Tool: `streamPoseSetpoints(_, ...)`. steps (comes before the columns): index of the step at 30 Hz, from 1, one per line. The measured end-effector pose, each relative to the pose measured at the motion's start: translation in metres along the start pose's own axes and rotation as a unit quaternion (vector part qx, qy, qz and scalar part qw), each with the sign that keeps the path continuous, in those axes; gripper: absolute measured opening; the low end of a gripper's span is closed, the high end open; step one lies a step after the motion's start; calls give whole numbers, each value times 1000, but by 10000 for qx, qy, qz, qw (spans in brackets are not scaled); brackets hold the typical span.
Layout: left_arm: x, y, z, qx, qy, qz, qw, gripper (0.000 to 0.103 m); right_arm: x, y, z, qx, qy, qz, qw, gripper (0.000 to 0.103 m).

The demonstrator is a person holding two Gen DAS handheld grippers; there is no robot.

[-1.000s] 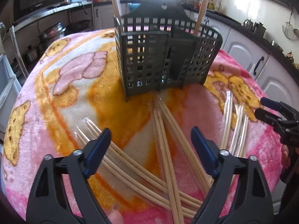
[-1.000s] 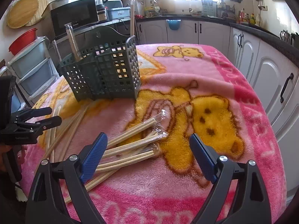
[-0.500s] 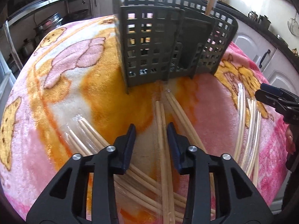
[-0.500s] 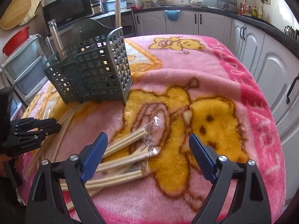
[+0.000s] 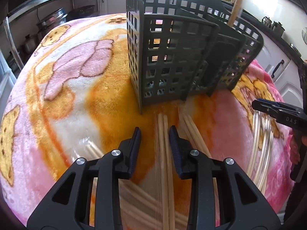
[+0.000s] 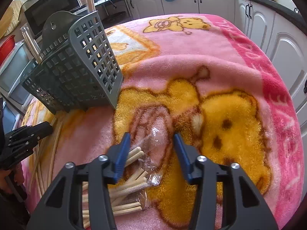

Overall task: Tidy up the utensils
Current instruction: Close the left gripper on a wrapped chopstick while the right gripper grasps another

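A dark grey slotted utensil caddy (image 5: 184, 55) stands on the pink and orange blanket; it also shows in the right wrist view (image 6: 76, 72), with chopsticks standing in it. My left gripper (image 5: 154, 143) is low over a wrapped pair of wooden chopsticks (image 5: 165, 153), jaws part closed with the pair between them and a gap at each side. My right gripper (image 6: 151, 153) is part closed over a heap of wrapped chopsticks (image 6: 132, 180), its left finger (image 6: 120, 157) against them. It also shows in the left wrist view (image 5: 280, 113).
More wrapped chopsticks lie right (image 5: 262, 149) and left (image 5: 92, 149) of my left gripper. White kitchen cabinets (image 6: 278, 44) and counters ring the table. A microwave (image 6: 51, 5) stands behind the caddy. The blanket's edge drops off to the right.
Both grippers have narrowed from wide open. The left one moved forward and down along the chopstick pair, toward the caddy. The right one moved down onto the heap of wrapped chopsticks.
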State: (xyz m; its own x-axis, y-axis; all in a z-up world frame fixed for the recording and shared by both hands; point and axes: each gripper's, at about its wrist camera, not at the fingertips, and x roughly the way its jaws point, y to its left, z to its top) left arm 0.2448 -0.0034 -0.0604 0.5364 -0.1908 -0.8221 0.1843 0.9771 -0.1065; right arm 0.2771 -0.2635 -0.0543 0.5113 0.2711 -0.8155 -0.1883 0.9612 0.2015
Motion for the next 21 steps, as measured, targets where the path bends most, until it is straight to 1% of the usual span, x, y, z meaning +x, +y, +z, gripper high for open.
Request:
streamPoseSetpoints(1,2,1,2,-15,23,-2,10000,25,0,0,1,-25,20,-5,10000,32)
streamPoseSetpoints(2,3,1,4,-33,35,-3,10000,25,1,0,1,-35,27,0,10000,26)
streamPoseSetpoints(4,6,1,7,-80,46,-3,10000,25,2,1,2,-43,14,36,10000,21)
streamPoseSetpoints(5,6,0,7,-95,51,-3,9999,25,2,2,2,-40,1,80,10000,13)
streamPoseSetpoints(6,7,0,8,-108,48,9,9999,24,3,2,3,-25,3,158,9999,8)
streamPoseSetpoints(8,9,0,8,-119,42,46,9999,20,2,4,3,17,-56,285,9996,5)
streamPoseSetpoints(11,8,3,7,-143,11,41,9999,12,-6,6,4,35,-237,468,9986,4)
streamPoseSetpoints(13,7,7,7,-207,6,0,9998,7,-12,7,6,66,-363,669,9971,4)
streamPoseSetpoints(16,3,13,8,-290,-30,-79,9995,6,-24,12,9,38,-553,813,9951,4)
streamPoseSetpoints(21,-20,20,10,-331,-316,-218,9987,3,-48,24,12,-120,-867,935,9918,4)
